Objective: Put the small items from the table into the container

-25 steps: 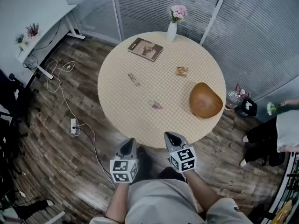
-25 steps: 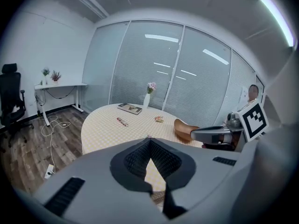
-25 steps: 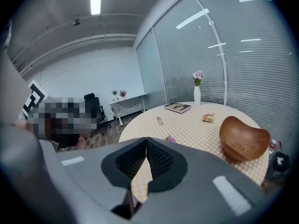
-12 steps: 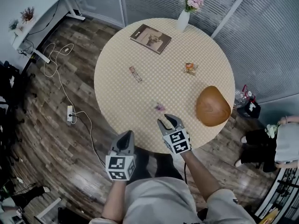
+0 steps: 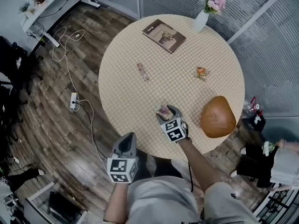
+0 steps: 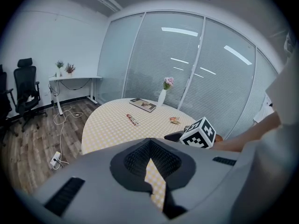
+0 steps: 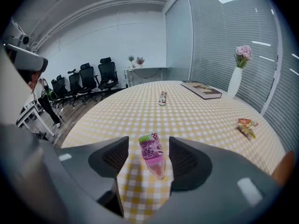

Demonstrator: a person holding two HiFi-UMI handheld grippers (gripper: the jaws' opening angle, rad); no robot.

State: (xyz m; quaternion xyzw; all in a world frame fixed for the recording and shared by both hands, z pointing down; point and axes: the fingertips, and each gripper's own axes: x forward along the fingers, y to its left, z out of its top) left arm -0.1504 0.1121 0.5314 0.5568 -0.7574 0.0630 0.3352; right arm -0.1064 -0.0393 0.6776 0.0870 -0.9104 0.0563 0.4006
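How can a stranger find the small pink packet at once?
On the round checked table, left of the brown bowl, the packet lies between the opening jaws of the right gripper. It alone is pink with a green end; its neighbours are a long bar and an orange wrapper.

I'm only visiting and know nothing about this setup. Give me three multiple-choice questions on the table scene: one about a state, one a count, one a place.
1. The book lies: A open; B closed; C on edge.
2. Small packets on the table: A one; B six; C three.
3. The pink packet is: A between the right gripper's jaws; B on the book; C in the left gripper.

Key: B, its cover faces up. C, pink packet, bar wrapper and orange packet. A, it lies on the table between jaws that are opening, pads off it; the left gripper is shut, empty.
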